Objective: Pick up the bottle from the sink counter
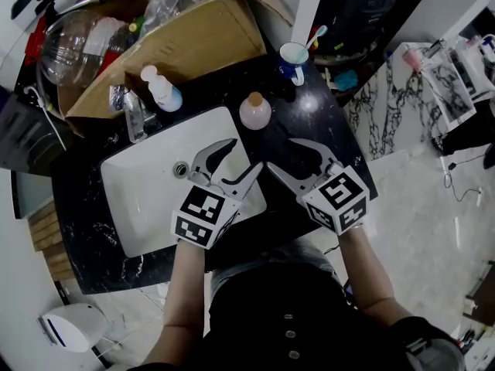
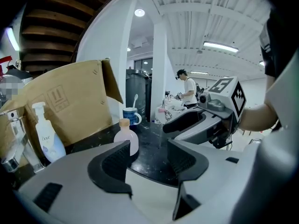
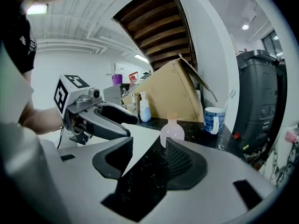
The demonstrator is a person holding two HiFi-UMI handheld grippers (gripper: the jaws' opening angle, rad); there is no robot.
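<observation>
**Facing the bottle: both grippers spread, nothing held**

Left gripper (image 1: 244, 154) and right gripper (image 1: 281, 153) sit side by side, tips angled toward each other. Both have jaws apart with nothing between the pads.

Bottle (image 1: 255, 112) stands upright on the black counter (image 1: 313, 122), long axis vertical, just ahead of both tips and on the line between them. From the left gripper (image 2: 149, 160) it's ahead and slightly left, partly behind the left jaw. From the right gripper (image 3: 149, 160) it's ahead and slightly right, over the right jaw's inner edge. Neither is clearly nearer, call it even. Either one needs a small sideways correction, then a horizontal pinch on the round body below the tan cap.

Containers:
- mug (image 1: 294, 56), further ahead and to the right, holds a toothbrush
- cardboard box (image 1: 220, 29), far ahead-left, holds clear plastic items
- pump bottle (image 1: 162, 90) stands ahead-left by the faucet (image 1: 135, 116)
- sink basin (image 1: 147, 199) lies under the left gripper
</observation>
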